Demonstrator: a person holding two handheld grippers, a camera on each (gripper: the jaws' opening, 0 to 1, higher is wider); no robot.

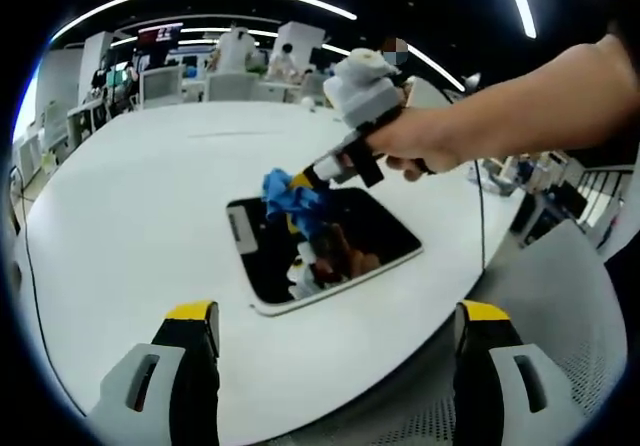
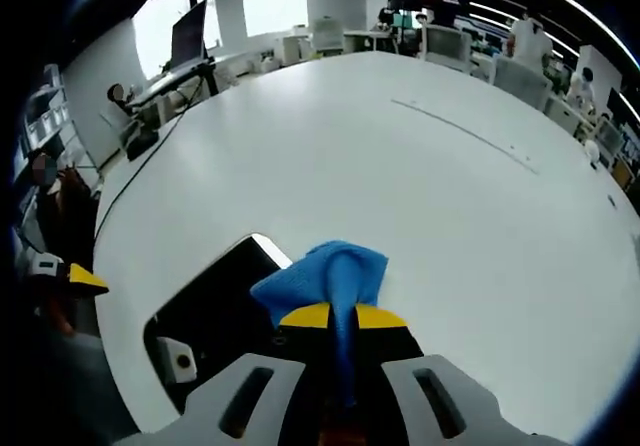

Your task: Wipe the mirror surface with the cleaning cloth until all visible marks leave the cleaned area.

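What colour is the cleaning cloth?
Blue; the cloth shows best in the right gripper view.

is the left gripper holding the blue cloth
No, the left gripper has open, empty jaws, while the right gripper pinches the blue cleaning cloth over the dark rectangular mirror.

Both grippers share one build: pale grey moulded jaws with a slotted cut-out in each, black inner faces and bright yellow tips. The left gripper shows this plainly in its own view. The right gripper has the same yellow-capped fingertips over black pads. Seen from the left gripper view, it has a black pistol-style handle and a grey upper housing. The person's hand and forearm are bare, with no sleeve showing.
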